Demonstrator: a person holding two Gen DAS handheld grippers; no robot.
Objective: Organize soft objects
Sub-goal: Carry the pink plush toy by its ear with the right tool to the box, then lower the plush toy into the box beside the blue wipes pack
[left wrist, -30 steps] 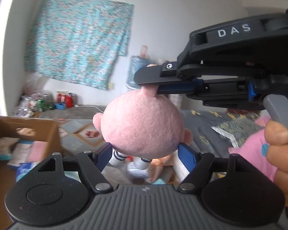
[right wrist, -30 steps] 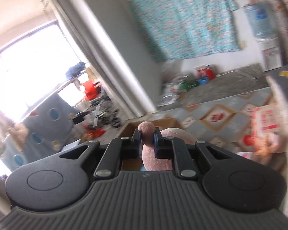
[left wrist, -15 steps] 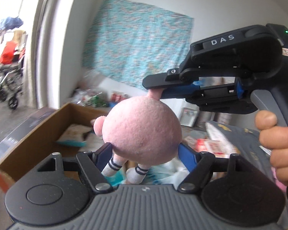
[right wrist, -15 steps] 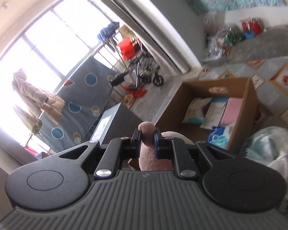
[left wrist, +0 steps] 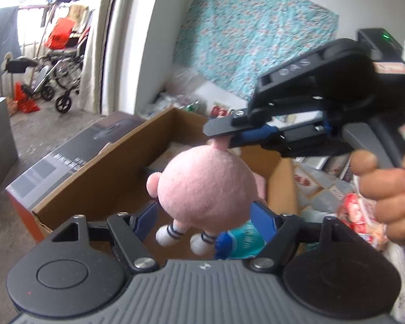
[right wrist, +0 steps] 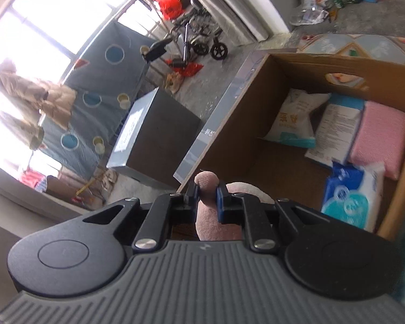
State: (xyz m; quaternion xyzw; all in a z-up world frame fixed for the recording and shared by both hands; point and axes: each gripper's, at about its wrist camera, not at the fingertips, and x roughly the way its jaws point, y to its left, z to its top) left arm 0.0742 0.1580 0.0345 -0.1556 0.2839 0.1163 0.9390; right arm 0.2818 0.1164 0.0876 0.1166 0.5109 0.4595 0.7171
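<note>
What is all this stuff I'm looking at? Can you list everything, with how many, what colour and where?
plush toy: one, pink with white striped feet, hanging over the box
cardboard box: one, brown, open, on the floor
white pack: one, white and teal, leaning in the box's far corner
flat packet: one, white and blue, in the box
pink pad: one, pink, in the box by the right wall
tissue pack: one, blue and white, in the box, nearest
patterned cloth: one, turquoise, on the wall
wheelchair: one, dark frame, by the window
right gripper: one, black, shut on the toy's top nub
left gripper: one, black, either side of the toy's body
hand: one, holding the right gripper
</note>
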